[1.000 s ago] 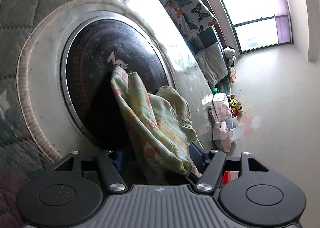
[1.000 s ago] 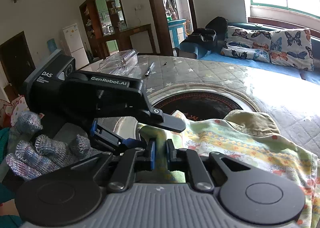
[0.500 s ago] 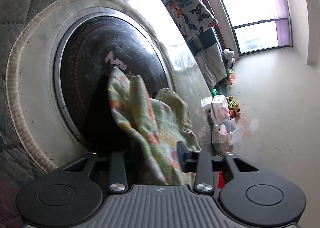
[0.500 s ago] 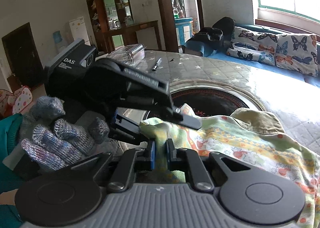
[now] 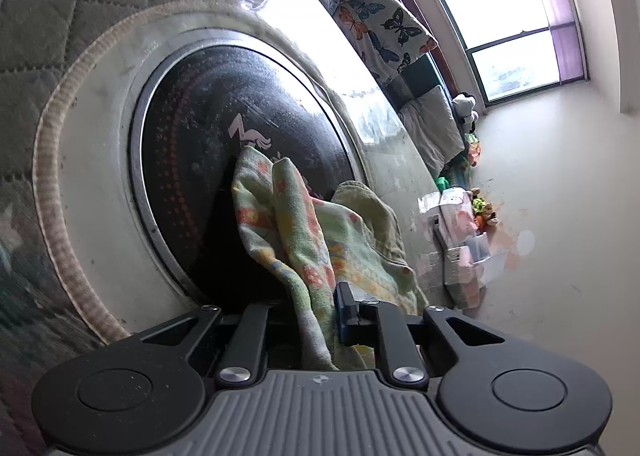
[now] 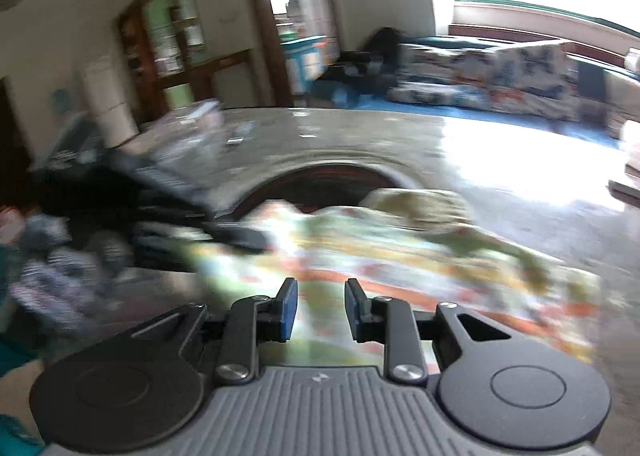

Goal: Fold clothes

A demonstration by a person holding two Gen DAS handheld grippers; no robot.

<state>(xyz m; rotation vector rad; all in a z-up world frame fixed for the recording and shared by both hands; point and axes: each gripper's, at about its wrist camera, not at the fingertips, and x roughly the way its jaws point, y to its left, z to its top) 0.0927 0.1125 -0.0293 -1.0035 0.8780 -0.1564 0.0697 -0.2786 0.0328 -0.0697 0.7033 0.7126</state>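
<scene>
Left wrist view: left gripper [image 5: 320,320] fingers closing on the floral garment's [image 5: 304,232] bunched edge, anchoring it; right gripper [image 6: 318,310] fingers opening, pinching nothing.

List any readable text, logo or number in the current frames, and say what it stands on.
No word or number is legible.
White stylised mark, not readable as letters: on the black round plate.
Lettering on the left gripper body: blurred out in the right wrist view.
</scene>
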